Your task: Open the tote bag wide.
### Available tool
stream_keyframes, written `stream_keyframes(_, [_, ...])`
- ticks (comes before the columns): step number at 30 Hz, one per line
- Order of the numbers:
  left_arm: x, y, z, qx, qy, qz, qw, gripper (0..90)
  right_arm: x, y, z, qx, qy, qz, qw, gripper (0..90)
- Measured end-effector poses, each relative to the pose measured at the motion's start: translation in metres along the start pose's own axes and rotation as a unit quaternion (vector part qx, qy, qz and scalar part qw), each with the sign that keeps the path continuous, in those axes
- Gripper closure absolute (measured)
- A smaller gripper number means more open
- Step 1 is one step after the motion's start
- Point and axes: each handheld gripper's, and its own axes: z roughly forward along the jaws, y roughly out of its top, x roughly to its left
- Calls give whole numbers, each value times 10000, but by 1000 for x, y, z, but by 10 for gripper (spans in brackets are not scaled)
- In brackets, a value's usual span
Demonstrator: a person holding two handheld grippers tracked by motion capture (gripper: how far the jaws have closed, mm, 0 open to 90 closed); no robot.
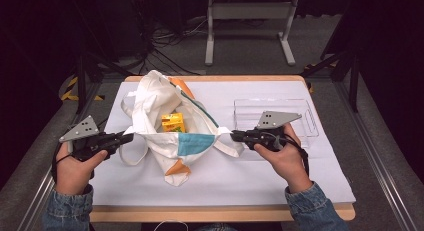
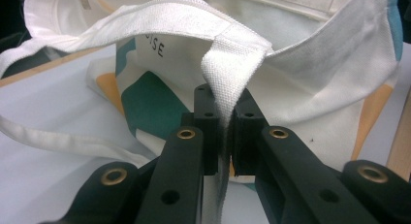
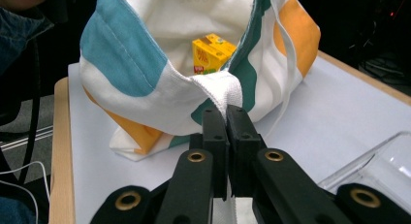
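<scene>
Both grippers pinch the tote bag (image 1: 165,116): left gripper (image 1: 129,137) clamps its left rim, right gripper (image 1: 234,136) its right rim, bag stretched between.

A clear plastic tray (image 1: 310,122) lay on the right side of a white sheet (image 1: 260,176) that covered most of a wooden table (image 1: 220,213). Beyond the table's far edge, a grey metal stand (image 1: 249,13) stood on the floor, with dark cables (image 1: 167,53) strewn near it, to its left.
</scene>
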Motion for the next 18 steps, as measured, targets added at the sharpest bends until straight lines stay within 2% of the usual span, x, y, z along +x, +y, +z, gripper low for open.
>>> stream_keyframes(4, [3,-5,5,134,-86,-29,9999,846,-1,-8,4,157,-1,70,9999,875])
stream_keyframes(9, [8,-12,8,234,-304,-188,9991,852,-4,-15,7,279,-6,141,9995,875])
stream_keyframes(11, [9,-14,10,329,-350,-153,9987,855,-5,-18,9,336,-6,156,9993,875])
stream_keyframes(18, [13,-21,17,591,-337,-187,9975,864,-9,-28,15,526,5,244,9983,875])
